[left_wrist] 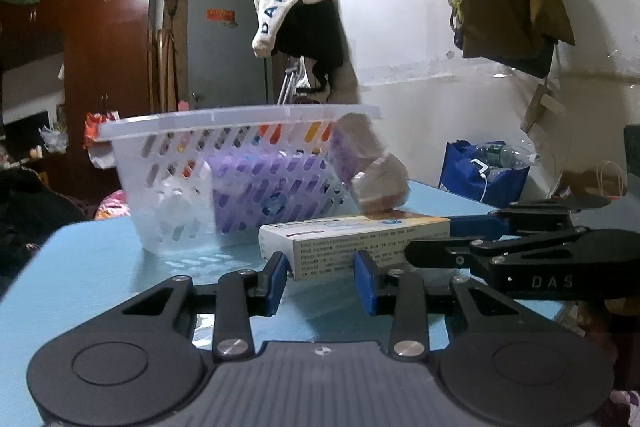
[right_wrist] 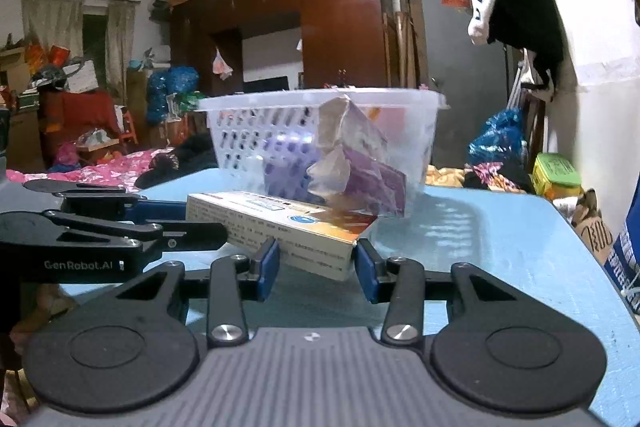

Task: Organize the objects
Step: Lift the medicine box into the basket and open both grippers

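A white medicine box (left_wrist: pixel 360 237) with an orange end lies on the light blue table (left_wrist: pixel 100 267) in front of a white slotted basket (left_wrist: pixel 224 131). My left gripper (left_wrist: pixel 322 275) is shut on the box's near corner, a blue pad on each side. My right gripper (right_wrist: pixel 316 263) is shut on the same box (right_wrist: pixel 280 223) from the other side, and one of its fingers (left_wrist: pixel 448 253) shows in the left wrist view. The box sits tilted between them. A purple packet with crumpled pale wrapping (right_wrist: pixel 356 163) leans on the basket (right_wrist: pixel 320 103) just behind the box.
The basket holds a purple box (left_wrist: pixel 260 187) and a white bottle (left_wrist: pixel 180 195). A blue bag with plastic bottles (left_wrist: pixel 484 171) stands beyond the table by the wall. Clothes hang overhead (left_wrist: pixel 296 7). A cluttered bed (right_wrist: pixel 120 163) lies past the table's far edge.
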A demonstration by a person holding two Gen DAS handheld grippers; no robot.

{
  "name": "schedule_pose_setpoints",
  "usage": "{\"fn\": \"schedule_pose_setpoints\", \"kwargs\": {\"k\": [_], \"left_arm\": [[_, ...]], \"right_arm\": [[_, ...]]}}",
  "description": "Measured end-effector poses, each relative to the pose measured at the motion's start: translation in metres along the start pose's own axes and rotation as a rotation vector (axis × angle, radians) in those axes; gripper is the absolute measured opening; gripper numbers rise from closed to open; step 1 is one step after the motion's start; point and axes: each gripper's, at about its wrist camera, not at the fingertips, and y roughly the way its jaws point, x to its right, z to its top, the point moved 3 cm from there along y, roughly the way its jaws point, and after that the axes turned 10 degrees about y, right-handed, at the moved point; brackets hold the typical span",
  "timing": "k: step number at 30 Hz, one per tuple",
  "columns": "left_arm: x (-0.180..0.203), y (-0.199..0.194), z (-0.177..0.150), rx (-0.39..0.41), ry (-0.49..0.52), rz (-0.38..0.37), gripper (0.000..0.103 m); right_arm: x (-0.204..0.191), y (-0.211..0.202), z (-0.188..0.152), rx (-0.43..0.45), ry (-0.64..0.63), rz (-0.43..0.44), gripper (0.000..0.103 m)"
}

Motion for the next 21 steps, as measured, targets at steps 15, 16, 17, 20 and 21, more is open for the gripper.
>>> {"fn": "schedule_pose_setpoints", "kwargs": {"k": [15, 16, 17, 20, 21], "left_arm": [[-0.012, -0.053, 0.020, 0.112, 0.033, 0.063, 0.041], [-0.012, -0.055, 0.023, 0.119, 0.035, 0.067, 0.041], [-0.013, -0.057, 0.025, 0.127, 0.034, 0.071, 0.041], [-0.014, -0.061, 0.032, 0.144, 0.035, 0.082, 0.041], [-0.014, -0.062, 0.034, 0.150, 0.034, 0.084, 0.041]], "right_arm": [[-0.033, -0.018, 0.030, 0.102, -0.074, 0.039, 0.045], [-0.033, -0.019, 0.032, 0.110, -0.080, 0.039, 0.045], [-0.034, -0.020, 0.033, 0.116, -0.084, 0.040, 0.045], [-0.036, -0.020, 0.040, 0.130, -0.094, 0.044, 0.045], [-0.036, -0.019, 0.042, 0.133, -0.096, 0.046, 0.045]]}}
